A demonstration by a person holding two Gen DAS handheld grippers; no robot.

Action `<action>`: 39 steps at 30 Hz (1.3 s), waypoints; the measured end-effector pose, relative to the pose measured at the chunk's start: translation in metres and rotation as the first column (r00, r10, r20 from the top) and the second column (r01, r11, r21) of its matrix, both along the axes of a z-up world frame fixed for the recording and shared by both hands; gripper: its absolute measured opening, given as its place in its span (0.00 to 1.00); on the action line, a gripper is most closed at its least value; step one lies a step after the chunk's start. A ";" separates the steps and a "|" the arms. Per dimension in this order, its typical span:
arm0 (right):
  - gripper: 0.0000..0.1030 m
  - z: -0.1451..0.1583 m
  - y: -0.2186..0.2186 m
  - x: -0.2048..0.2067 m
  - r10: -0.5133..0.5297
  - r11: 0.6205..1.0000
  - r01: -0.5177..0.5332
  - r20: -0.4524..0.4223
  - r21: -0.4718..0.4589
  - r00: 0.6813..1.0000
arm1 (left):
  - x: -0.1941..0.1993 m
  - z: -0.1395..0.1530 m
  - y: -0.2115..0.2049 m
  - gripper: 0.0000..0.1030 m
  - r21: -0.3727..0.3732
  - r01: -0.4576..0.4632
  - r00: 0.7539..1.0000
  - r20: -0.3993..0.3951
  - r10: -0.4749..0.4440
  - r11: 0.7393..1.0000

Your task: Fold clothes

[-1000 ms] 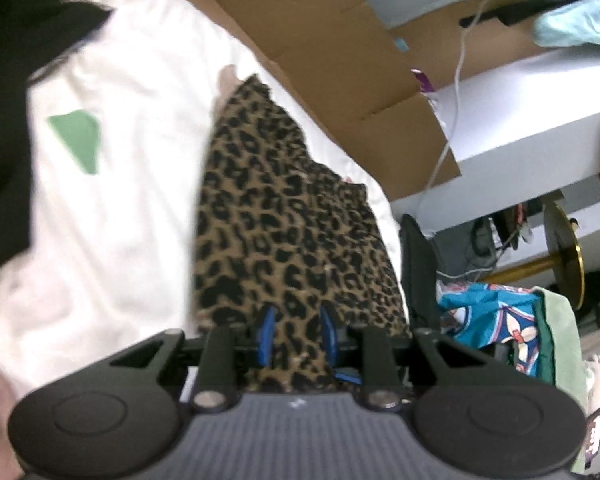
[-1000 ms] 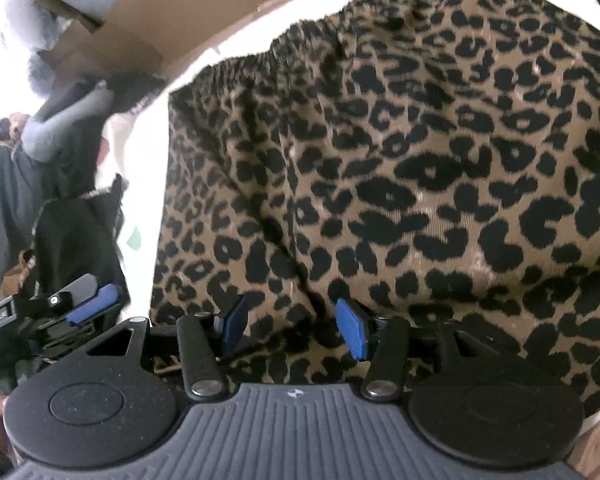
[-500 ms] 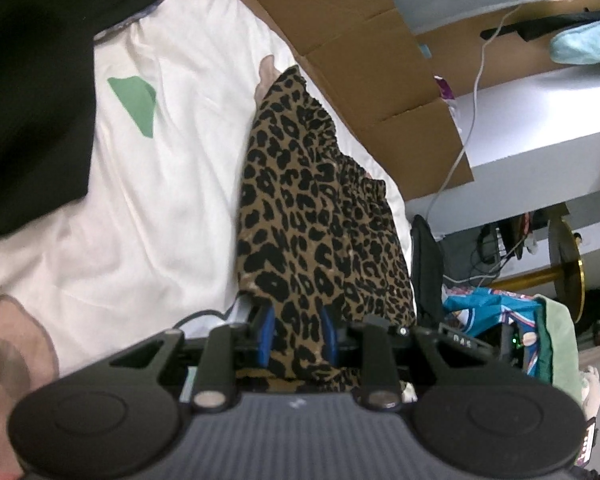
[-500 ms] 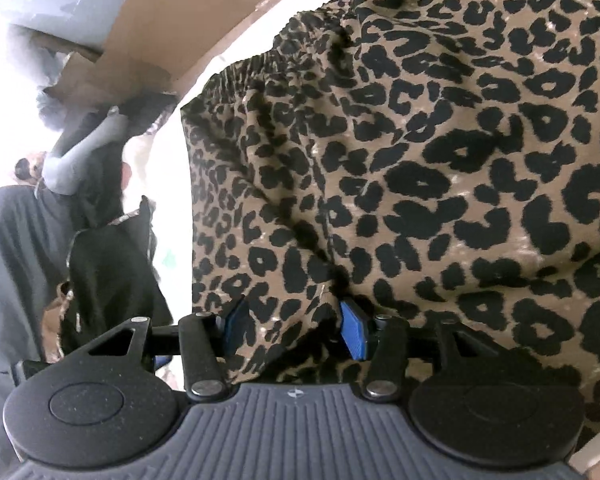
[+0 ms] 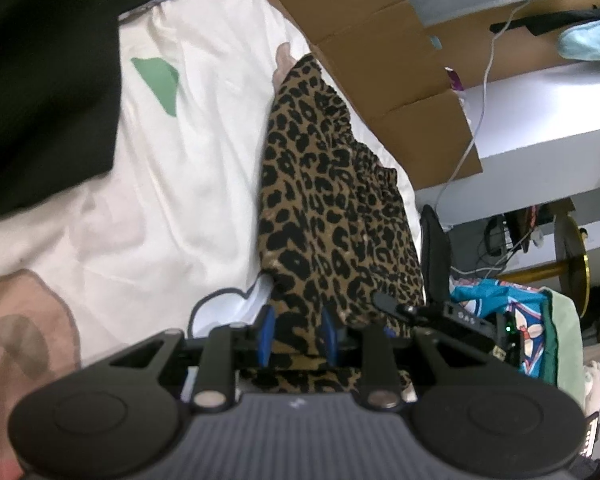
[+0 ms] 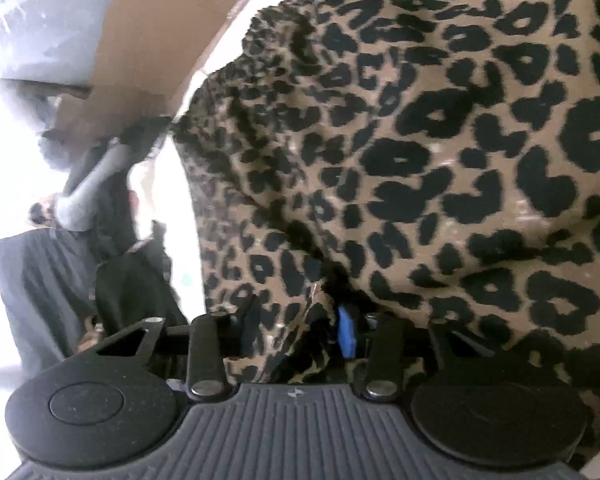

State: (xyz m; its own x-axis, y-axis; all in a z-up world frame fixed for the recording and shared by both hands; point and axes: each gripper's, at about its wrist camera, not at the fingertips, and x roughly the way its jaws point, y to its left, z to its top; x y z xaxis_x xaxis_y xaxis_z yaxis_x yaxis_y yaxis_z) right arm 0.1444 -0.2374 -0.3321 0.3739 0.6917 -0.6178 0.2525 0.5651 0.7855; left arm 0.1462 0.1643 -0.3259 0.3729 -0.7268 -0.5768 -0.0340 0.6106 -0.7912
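Observation:
A leopard-print garment lies bunched in a long strip along the right edge of a white sheet. My left gripper is shut on its near end, with fabric pinched between the blue pads. The right wrist view is filled by the same garment up close. My right gripper is closing its jaws on a raised fold of it. One blue pad shows against the cloth; the other pad is hidden under the fabric.
A black garment covers the sheet's upper left. Brown cardboard lines the bed's far side, with a white desk and a cable beyond. A pile of colourful clothes sits at the right.
The right jaws have narrowed onto a fold of the leopard garment and the wrist has rolled. The left gripper kept its hold, and the garment now looks narrower and more bunched.

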 end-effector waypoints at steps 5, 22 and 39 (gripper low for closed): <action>0.40 -0.004 0.006 0.003 0.010 1.000 -0.010 -0.009 0.026 1.000 | -0.001 -0.001 0.000 0.26 -0.003 -0.005 1.000 -0.006 0.005 1.000; 0.02 0.029 0.006 0.005 0.054 0.997 -0.050 0.083 -0.058 0.995 | -0.006 0.000 -0.012 0.26 0.044 0.050 0.999 0.007 -0.050 0.998; 0.02 0.091 -0.092 -0.010 -0.130 0.988 0.146 0.232 -0.052 0.964 | -0.009 0.013 -0.064 0.29 0.043 0.101 0.994 0.043 -0.102 0.994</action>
